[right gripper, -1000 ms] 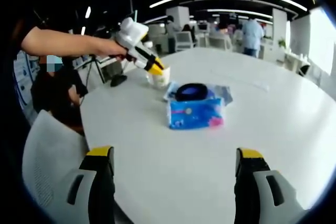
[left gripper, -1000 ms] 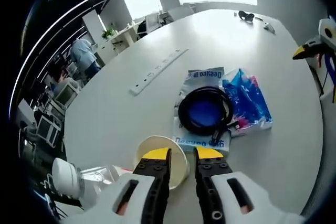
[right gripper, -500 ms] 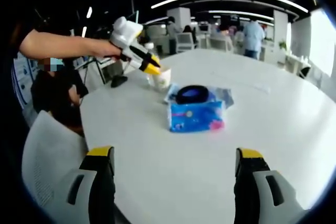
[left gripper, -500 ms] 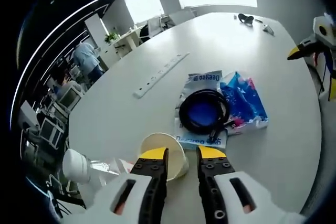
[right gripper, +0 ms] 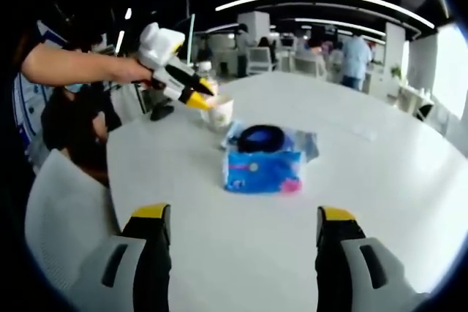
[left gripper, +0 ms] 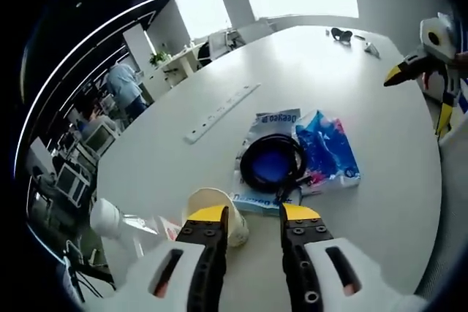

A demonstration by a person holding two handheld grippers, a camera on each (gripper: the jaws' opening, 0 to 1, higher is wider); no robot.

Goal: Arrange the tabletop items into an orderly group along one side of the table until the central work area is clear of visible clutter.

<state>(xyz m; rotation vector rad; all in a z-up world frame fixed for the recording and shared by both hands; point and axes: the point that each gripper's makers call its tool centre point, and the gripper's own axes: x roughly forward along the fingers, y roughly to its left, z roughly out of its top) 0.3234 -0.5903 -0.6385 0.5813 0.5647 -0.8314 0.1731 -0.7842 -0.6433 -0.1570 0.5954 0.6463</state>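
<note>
A paper cup (left gripper: 235,218) stands upright near the table's edge, partly behind my left gripper's left jaw. My left gripper (left gripper: 253,215) is open, and the cup's right rim lies in the gap between its jaws. Just beyond lie a black coiled cable (left gripper: 272,162) on a white packet (left gripper: 276,119) and a blue tissue pack (left gripper: 325,153). In the right gripper view, the left gripper (right gripper: 199,94) hovers at the cup (right gripper: 219,112), with the cable (right gripper: 257,137) and tissue pack (right gripper: 256,172) in front. My right gripper (right gripper: 245,217) is wide open above bare table, also seen from the left (left gripper: 418,96).
A white power strip (left gripper: 221,104) lies farther along the round white table (left gripper: 380,202). A clear bottle with a white cap (left gripper: 117,218) lies left of the cup. Small dark items (left gripper: 341,33) sit at the far end. A white chair (right gripper: 62,210) stands by the near edge.
My left gripper's jaws have spread a little and it has drawn back and left, so the cup now sits behind the left jaw. The right view has shifted slightly; the objects stay put.
</note>
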